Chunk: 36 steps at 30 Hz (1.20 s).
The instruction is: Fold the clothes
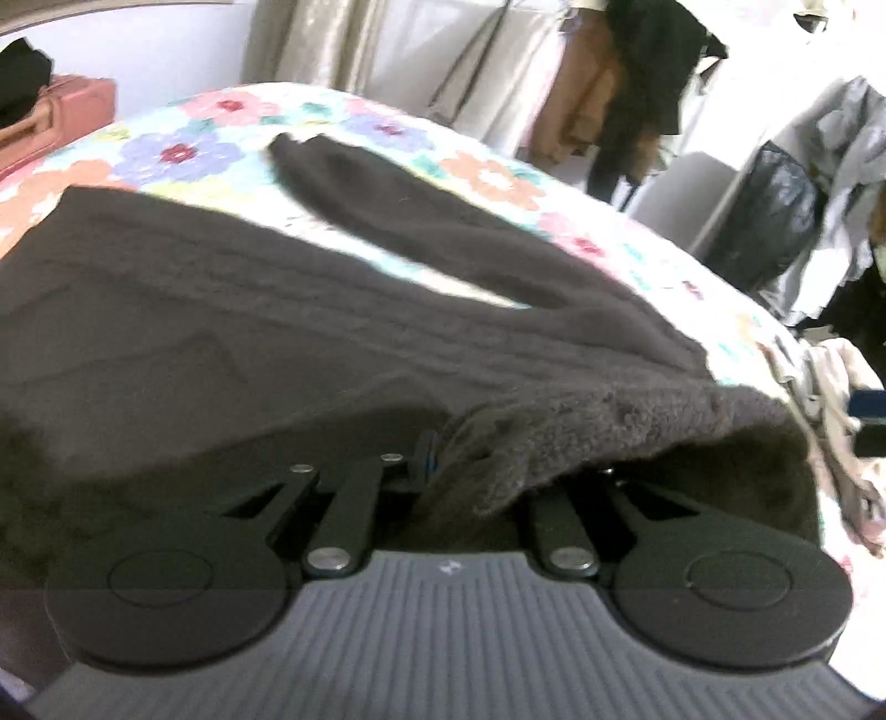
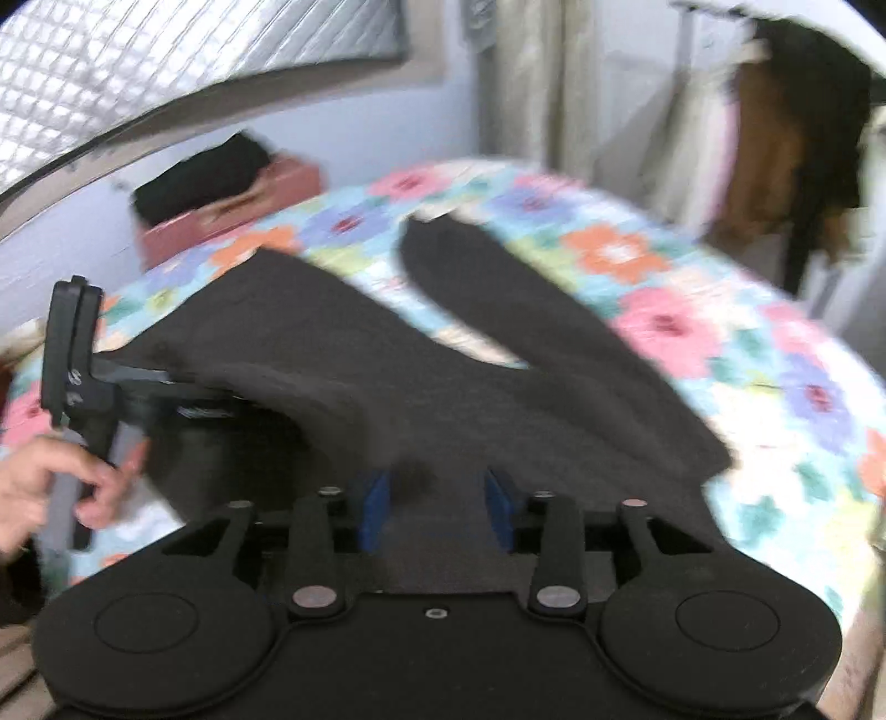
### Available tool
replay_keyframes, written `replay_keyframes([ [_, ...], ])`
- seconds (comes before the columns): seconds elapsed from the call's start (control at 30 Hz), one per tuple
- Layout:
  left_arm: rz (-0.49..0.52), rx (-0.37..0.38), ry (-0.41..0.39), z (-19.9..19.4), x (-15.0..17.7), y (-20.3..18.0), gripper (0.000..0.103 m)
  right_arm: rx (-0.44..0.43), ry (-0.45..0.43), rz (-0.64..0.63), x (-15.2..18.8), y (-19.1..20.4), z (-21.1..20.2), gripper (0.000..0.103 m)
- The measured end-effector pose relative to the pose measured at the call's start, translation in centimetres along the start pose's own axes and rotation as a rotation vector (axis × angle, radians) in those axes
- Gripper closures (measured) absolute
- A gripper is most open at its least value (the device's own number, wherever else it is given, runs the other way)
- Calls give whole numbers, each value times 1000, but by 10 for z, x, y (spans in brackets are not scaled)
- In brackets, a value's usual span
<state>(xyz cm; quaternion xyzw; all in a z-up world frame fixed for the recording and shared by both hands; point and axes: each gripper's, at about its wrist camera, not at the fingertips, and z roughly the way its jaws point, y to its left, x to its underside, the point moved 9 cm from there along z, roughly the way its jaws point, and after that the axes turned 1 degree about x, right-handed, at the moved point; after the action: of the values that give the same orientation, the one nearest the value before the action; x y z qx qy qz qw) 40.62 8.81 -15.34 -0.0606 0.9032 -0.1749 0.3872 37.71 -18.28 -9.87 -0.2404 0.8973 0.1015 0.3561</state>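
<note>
Fabric first: the dark charcoal fuzzy knit garment (image 1: pixel 232 310) lies spread on your bed with the bright flower-patterned quilt (image 1: pixel 487 177), one long sleeve or leg (image 2: pixel 498 299) stretching away toward the far edge. Your left gripper (image 1: pixel 443 459) has its fingers closed on a bunched edge of that garment, which drapes over them and hides most of the mechanism. Your right gripper (image 2: pixel 440 498) hovers over the near part of the cloth with its blue-padded fingers (image 2: pixel 376 501) set wide apart; the view is blurred. In the right wrist view your left hand (image 2: pixel 50 487) shows at the left, wrapped around the other tool's handle. Around you: a pink box (image 2: pixel 232 216) with a black item on top beside the bed, pale curtains (image 1: pixel 343 44), hanging brown and black clothes (image 1: pixel 626 94), and a heap of light laundry (image 1: pixel 830 421) off the bed's right side.
</note>
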Motion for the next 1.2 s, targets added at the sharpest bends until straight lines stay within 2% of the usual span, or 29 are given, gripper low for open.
replay_keyframes([
  [0.07, -16, -7, 5, 7, 3, 8, 93, 13, 11, 33, 29, -13, -4, 51],
  [0.13, -39, 1, 20, 13, 6, 11, 93, 36, 61, 16, 69, -21, -5, 50],
  [0.23, -48, 6, 21, 20, -3, 25, 93, 128, 110, 9, 127, -29, -9, 48],
  [0.33, -104, 13, 14, 18, -10, 40, 93, 59, 129, 50, 159, -21, -16, 48],
  [0.43, -87, 15, 5, 17, -7, 39, 93, -6, 112, 33, 168, -6, -22, 46],
  [0.5, -79, 8, -2, 16, -6, 37, 93, -33, 125, 9, 169, 0, -18, 38],
  [0.63, -110, 13, -31, 13, -9, 39, 93, -83, 137, -31, 165, 4, -9, 38],
  [0.77, -143, 9, -72, 3, -17, 48, 93, -231, 140, 78, 162, 8, -20, 38],
  [0.87, -152, -3, -83, 0, -19, 51, 93, -205, 122, 91, 158, 4, -22, 38],
  [0.97, -153, 0, -88, 2, -19, 50, 93, -99, 149, -8, 165, 2, -6, 38],
  [1.0, -153, 3, -91, 1, -19, 49, 93, -65, 159, -38, 168, 1, 1, 41],
  [1.03, -152, 12, -100, -1, -21, 48, 93, -64, 163, -52, 170, -1, 6, 51],
  [1.07, -150, 20, -109, -3, -23, 46, 93, -91, 151, -35, 167, -4, 6, 90],
  [1.2, -149, 56, -132, -11, -30, 44, 93, -150, 47, 166, 142, -45, -1, 92],
])
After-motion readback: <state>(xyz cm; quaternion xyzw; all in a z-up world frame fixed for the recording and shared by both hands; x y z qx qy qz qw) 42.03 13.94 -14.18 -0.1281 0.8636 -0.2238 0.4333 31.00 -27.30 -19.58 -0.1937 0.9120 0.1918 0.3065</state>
